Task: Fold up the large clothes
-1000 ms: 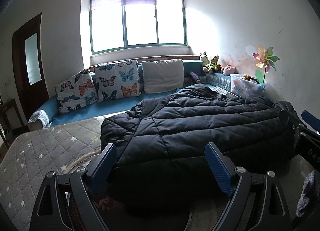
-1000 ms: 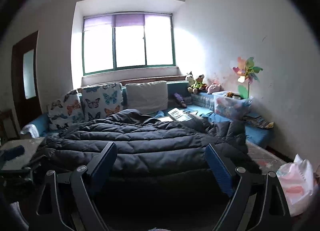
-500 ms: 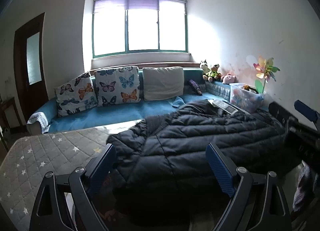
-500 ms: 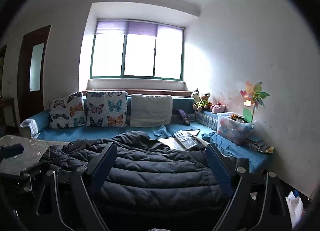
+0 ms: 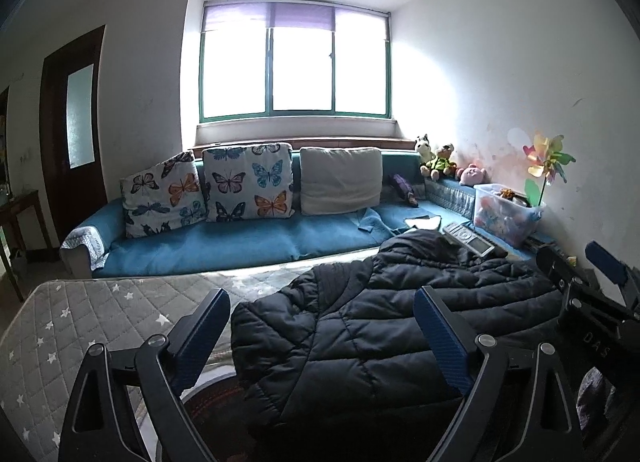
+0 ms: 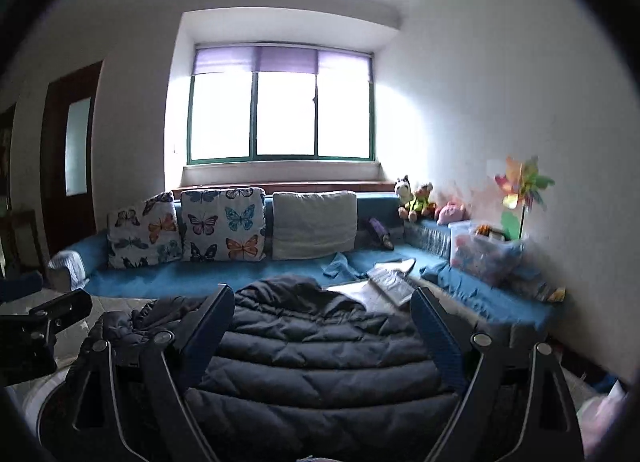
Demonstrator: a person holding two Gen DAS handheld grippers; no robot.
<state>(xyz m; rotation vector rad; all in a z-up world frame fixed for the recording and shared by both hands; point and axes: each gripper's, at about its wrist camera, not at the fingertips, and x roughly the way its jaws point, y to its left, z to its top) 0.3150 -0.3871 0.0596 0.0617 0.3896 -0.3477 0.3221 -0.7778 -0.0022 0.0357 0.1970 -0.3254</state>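
Blue-padded, our left gripper (image 5: pixel 322 326) and right gripper (image 6: pixel 322 326) both stand with fingers spread wide, gripping nothing — each hangs over the black jacket (image 5: pixel 400 326). It lies bunched on the grey starred mat (image 5: pixel 92 314), right of centre. Beyond it runs the blue sofa (image 5: pixel 240 242) with its butterfly cushions (image 5: pixel 248 181) — then the window (image 5: pixel 296 61).

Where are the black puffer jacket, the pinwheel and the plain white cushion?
black puffer jacket (image 5: pixel 380 326), left wrist view, quilted middle panel.
pinwheel (image 5: pixel 546 159), left wrist view, coloured blades.
plain white cushion (image 5: pixel 340 179), left wrist view, front face.
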